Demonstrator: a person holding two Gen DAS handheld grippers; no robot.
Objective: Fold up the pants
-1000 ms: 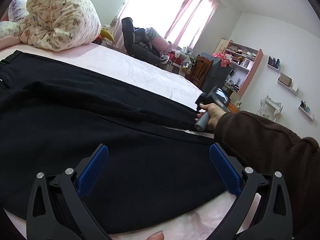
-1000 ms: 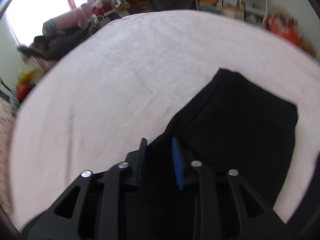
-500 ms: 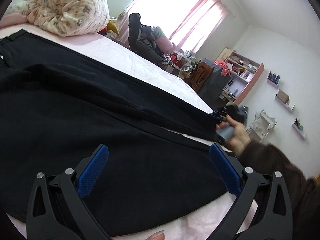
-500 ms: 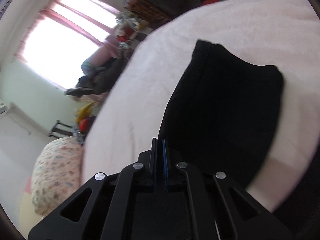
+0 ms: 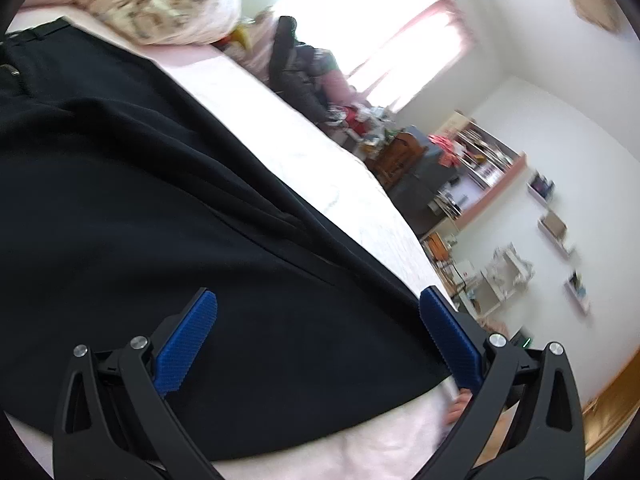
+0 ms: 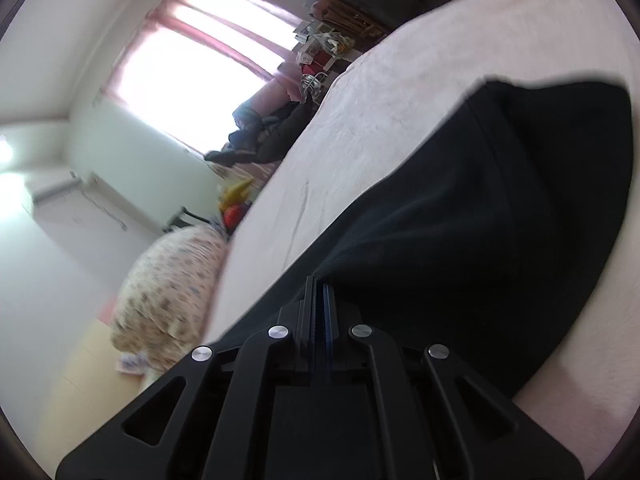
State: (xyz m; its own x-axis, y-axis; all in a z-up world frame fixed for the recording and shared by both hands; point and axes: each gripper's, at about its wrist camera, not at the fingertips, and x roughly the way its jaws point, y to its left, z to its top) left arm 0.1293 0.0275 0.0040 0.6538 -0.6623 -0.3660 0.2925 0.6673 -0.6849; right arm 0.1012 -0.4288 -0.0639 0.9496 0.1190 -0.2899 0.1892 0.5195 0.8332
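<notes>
Black pants (image 5: 160, 200) lie spread over the pink bed (image 5: 304, 152), their waistband at the far upper left. My left gripper (image 5: 318, 320) hovers low over the wide black cloth. It is open, and its blue pads (image 5: 188, 344) stand far apart with only flat fabric under them. In the right wrist view my right gripper (image 6: 318, 304) is shut. The edge of a pant leg (image 6: 480, 220) is pinched between its pads, and the cloth rises from the bed (image 6: 400, 92) up to the tips. The leg's hem lies at the upper right.
A rolled floral duvet (image 5: 172, 0) sits at the head of the bed, also seen as a duvet (image 6: 172, 280) in the right wrist view. Past the far bed edge are a chair piled with dark clothes (image 5: 296, 68), a bright window and cluttered shelves (image 5: 480, 160).
My right gripper shut on the pant leg's edge and swung with it toward the window side. The hand holding it left the left wrist view. My left gripper rolled and shifted slightly.
</notes>
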